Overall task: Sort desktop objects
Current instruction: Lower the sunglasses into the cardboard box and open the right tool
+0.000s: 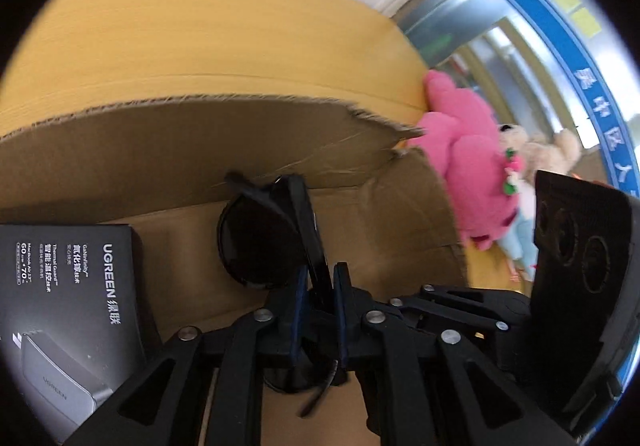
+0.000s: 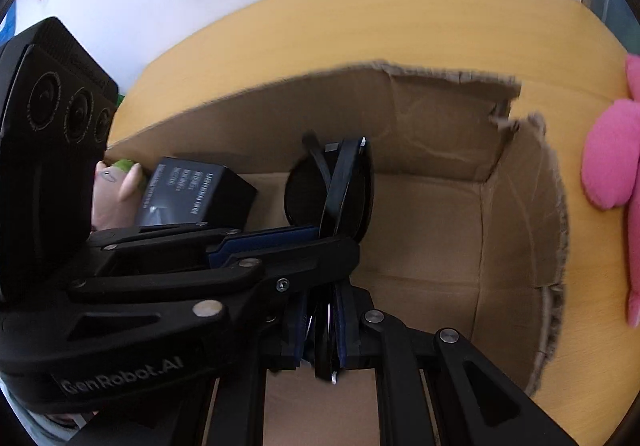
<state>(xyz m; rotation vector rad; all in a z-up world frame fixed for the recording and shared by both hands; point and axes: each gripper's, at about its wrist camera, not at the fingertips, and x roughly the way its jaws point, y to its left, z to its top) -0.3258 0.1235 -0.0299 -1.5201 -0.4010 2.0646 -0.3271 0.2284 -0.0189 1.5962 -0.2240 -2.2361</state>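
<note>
Black folded sunglasses (image 1: pixel 260 238) hang over the open cardboard box (image 1: pixel 200 142). My left gripper (image 1: pixel 320 286) is shut on them, the frame clamped between its blue pads. In the right wrist view my right gripper (image 2: pixel 320 322) is also shut on the sunglasses (image 2: pixel 332 190), and the left gripper (image 2: pixel 316 236) comes in from the left onto the same frame. A black UGREEN charger box (image 1: pixel 68 310) lies inside the cardboard box (image 2: pixel 516 214); it also shows in the right wrist view (image 2: pixel 192 194).
A pink plush toy (image 1: pixel 464 162) and a beige plush (image 1: pixel 548 154) lie on the yellow wooden table (image 1: pixel 200 26) right of the box. A small pink and green plush (image 2: pixel 116 186) sits in the box's left end. A white wall stands behind the table.
</note>
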